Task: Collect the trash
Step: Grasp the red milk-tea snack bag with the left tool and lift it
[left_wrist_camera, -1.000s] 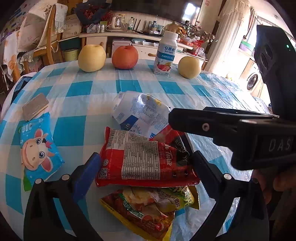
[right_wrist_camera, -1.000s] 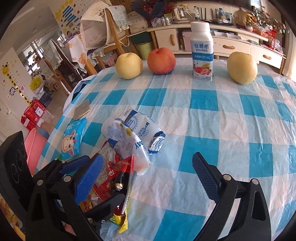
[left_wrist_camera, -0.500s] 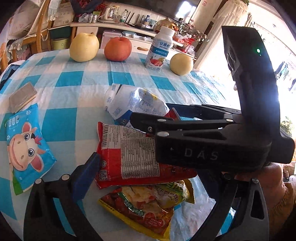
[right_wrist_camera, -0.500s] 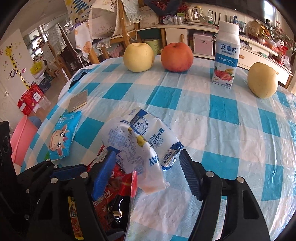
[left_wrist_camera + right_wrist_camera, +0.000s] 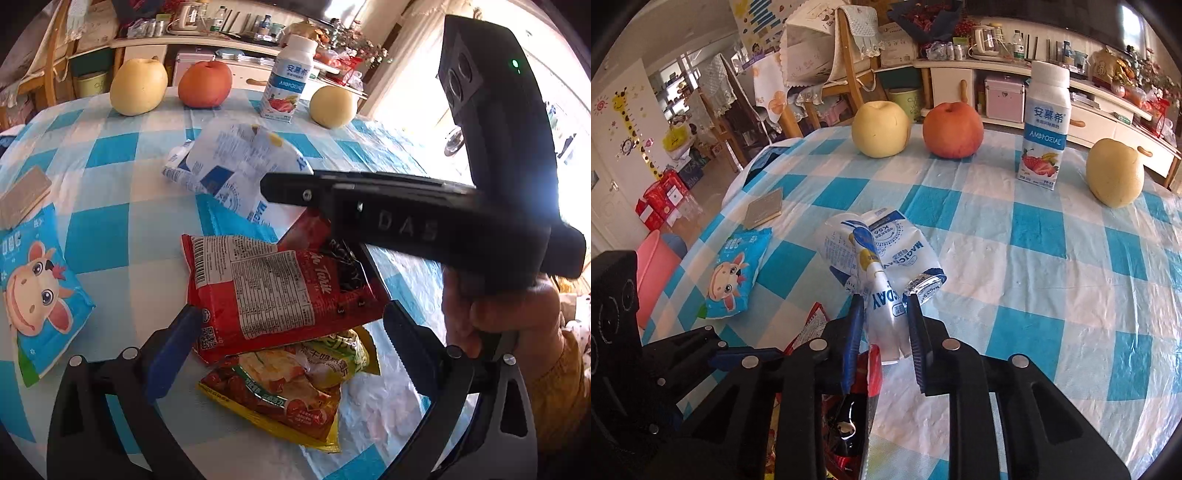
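Observation:
A crumpled white-and-blue wrapper (image 5: 882, 266) lies on the checked tablecloth; it also shows in the left wrist view (image 5: 240, 162). My right gripper (image 5: 884, 325) is shut on its near end. In the left wrist view the right gripper (image 5: 288, 188) reaches in from the right over the pile. A red snack packet (image 5: 273, 291) lies on a yellow-red packet (image 5: 291, 387), between the fingers of my open left gripper (image 5: 291, 332). A red wrapper edge (image 5: 873, 373) shows under my right fingers.
A blue cow-print packet (image 5: 33, 291) and a small brown booklet (image 5: 22, 197) lie at the left. Two yellow pears (image 5: 881, 129), a red apple (image 5: 953, 129) and a yogurt bottle (image 5: 1045, 125) stand along the far side. A pink bin (image 5: 653, 269) is beyond the table's left edge.
My right gripper moved forward over the white-and-blue wrapper and closed on it. My left gripper stayed open around the red packet.

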A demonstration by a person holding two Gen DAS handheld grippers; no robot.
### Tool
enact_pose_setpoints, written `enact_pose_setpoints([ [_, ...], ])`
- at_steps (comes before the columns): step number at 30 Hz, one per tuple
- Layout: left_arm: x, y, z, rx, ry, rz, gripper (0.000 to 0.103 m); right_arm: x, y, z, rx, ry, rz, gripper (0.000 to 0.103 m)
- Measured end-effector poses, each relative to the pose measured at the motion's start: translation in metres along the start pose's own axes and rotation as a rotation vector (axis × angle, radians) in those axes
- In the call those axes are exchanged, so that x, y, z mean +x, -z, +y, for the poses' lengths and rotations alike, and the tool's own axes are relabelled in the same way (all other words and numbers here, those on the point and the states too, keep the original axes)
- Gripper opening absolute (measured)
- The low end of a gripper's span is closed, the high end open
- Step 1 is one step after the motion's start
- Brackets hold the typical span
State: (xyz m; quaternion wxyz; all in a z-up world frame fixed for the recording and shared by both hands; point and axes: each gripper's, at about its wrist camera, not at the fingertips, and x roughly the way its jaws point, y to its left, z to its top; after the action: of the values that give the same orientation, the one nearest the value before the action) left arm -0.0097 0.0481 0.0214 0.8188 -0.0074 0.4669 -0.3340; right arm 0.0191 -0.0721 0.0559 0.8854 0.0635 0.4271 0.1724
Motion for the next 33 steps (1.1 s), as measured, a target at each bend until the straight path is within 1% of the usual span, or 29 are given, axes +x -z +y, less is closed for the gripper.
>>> enact_pose_setpoints([
  [3,-0.005,0.000,-0.009,0.126,-0.073,0.000,0.099,-0.012,-0.001,-0.013,0.053,-0.025,-0.023,0.026],
  [7,-0.005,0.003,-0.029,0.408,-0.234,-0.011,0.099,-0.026,0.003,-0.022,0.081,-0.030,-0.037,0.026],
  [8,-0.006,0.004,-0.032,0.464,-0.258,-0.019,0.099,-0.029,0.004,-0.022,0.083,-0.030,-0.040,0.026],
  [10,-0.006,0.002,-0.033,0.517,-0.259,-0.020,0.099,-0.033,0.005,-0.023,0.088,-0.035,-0.045,0.026],
  [13,-0.003,-0.006,-0.029,0.558,-0.236,-0.012,0.099,-0.035,0.006,-0.022,0.087,-0.035,-0.047,0.026],
  [15,0.004,-0.014,-0.023,0.544,-0.207,0.008,0.099,-0.035,0.006,-0.023,0.087,-0.033,-0.046,0.026],
  [17,0.015,-0.022,-0.014,0.509,-0.154,0.029,0.099,-0.037,0.007,-0.023,0.088,-0.025,-0.047,0.026],
  [20,0.025,-0.028,-0.012,0.497,-0.124,0.034,0.099,-0.042,0.006,-0.027,0.102,-0.015,-0.055,0.026],
  [23,0.036,-0.038,-0.004,0.442,-0.098,0.048,0.099,-0.047,0.006,-0.032,0.122,-0.007,-0.066,0.026],
  [27,0.044,-0.044,0.006,0.364,-0.085,0.059,0.099,-0.050,0.005,-0.037,0.142,-0.007,-0.076,0.026],
  [29,0.045,-0.042,0.007,0.338,-0.087,0.048,0.099,-0.051,0.005,-0.038,0.146,-0.009,-0.081,0.026],
  [33,0.055,-0.044,0.011,0.270,-0.143,0.029,0.099,-0.053,0.005,-0.037,0.143,-0.009,-0.083,0.026],
])
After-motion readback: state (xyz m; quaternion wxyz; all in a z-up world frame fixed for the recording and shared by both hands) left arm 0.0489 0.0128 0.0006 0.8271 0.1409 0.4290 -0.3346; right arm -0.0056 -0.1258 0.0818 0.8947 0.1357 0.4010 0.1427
